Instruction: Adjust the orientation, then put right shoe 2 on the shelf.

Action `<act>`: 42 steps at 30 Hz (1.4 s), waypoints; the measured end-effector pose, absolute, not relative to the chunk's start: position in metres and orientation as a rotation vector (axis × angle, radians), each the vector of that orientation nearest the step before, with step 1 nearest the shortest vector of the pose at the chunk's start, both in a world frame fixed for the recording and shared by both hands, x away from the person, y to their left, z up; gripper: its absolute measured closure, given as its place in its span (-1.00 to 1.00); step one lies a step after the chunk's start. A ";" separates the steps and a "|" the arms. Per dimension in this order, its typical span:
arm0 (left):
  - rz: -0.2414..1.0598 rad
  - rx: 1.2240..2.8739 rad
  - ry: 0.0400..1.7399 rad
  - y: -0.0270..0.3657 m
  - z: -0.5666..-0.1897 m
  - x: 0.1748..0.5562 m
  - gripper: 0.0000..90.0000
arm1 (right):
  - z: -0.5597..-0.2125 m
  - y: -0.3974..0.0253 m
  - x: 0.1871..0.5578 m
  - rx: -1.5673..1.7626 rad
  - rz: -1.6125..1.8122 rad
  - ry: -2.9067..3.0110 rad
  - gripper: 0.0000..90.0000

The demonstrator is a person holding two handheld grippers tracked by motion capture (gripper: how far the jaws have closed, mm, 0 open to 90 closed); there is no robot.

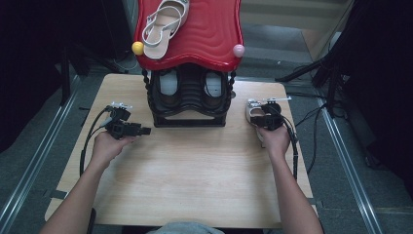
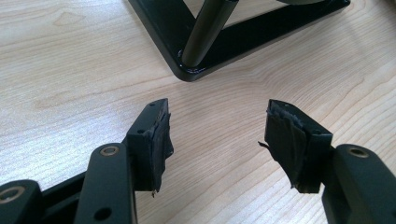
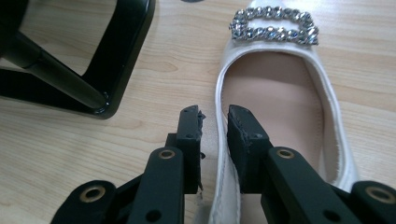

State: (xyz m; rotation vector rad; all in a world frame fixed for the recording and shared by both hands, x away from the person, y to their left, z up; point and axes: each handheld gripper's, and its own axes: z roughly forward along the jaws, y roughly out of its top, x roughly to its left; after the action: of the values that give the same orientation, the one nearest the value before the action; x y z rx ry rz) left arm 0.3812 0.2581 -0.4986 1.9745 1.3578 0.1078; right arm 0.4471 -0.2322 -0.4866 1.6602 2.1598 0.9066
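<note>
The right gripper [image 3: 214,122] has its two jaws on either side of the white shoe's [image 3: 275,93] side wall, one inside and one outside, pinching the thin edge; the shoe lies flat on the wooden table [image 1: 195,170], just beside the black shoe rack [image 1: 189,100], with its sparkly buckle [image 3: 273,25] pointing away from the hand. The left gripper [image 2: 217,128] is spread wide and holds nothing; it hovers over bare wood near the rack's corner foot. To lift well, the person should keep the pinch firm, because the edge is thin and smooth and could slip out; the lift should go slow and straight up, so the shoe does not swing and bump the rack; the red top shelf [image 1: 214,34] already has a strappy sandal [image 1: 163,24] on it, so a free spot must be picked with care.
</note>
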 end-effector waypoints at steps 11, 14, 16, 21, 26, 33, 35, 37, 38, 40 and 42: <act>0.109 1.974 1.357 0.257 -0.499 0.381 -0.08 | -0.488 -0.232 0.454 1.699 0.838 2.192 0.84; 0.106 1.974 1.359 0.258 -0.499 0.381 -0.08 | -0.488 -0.232 0.454 1.714 0.840 2.186 0.89; 0.106 1.975 1.358 0.258 -0.499 0.381 -0.08 | -0.488 -0.234 0.456 1.739 0.846 2.182 0.94; 0.110 1.972 1.360 0.259 -0.499 0.381 -0.08 | -0.488 -0.237 0.457 1.776 0.862 2.184 0.98; 0.110 1.976 1.361 0.259 -0.499 0.382 -0.09 | -0.487 -0.242 0.459 1.813 0.894 2.181 0.98; 0.106 1.971 1.360 0.258 -0.499 0.382 -0.08 | -0.483 -0.251 0.459 1.827 0.944 2.152 0.98; 0.104 1.977 1.360 0.258 -0.499 0.382 -0.08 | -0.479 -0.255 0.459 1.847 0.970 2.131 0.98; 0.104 1.978 1.361 0.258 -0.500 0.382 -0.08 | -0.476 -0.258 0.459 1.846 0.992 2.129 0.98; 0.104 1.977 1.360 0.258 -0.500 0.382 -0.09 | -0.474 -0.259 0.459 1.853 1.001 2.124 0.98; 0.104 1.983 1.359 0.258 -0.500 0.382 -0.08 | -0.471 -0.262 0.459 1.852 1.023 2.118 0.98; 0.105 1.981 1.359 0.258 -0.500 0.382 -0.08 | -0.468 -0.264 0.460 1.862 1.040 2.110 0.98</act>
State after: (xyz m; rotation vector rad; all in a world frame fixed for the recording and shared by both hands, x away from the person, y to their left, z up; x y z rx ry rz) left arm 0.3821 0.2576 -0.5003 1.9813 1.3590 0.1053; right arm 0.4599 -0.2641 -0.4676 1.8622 2.1098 1.0399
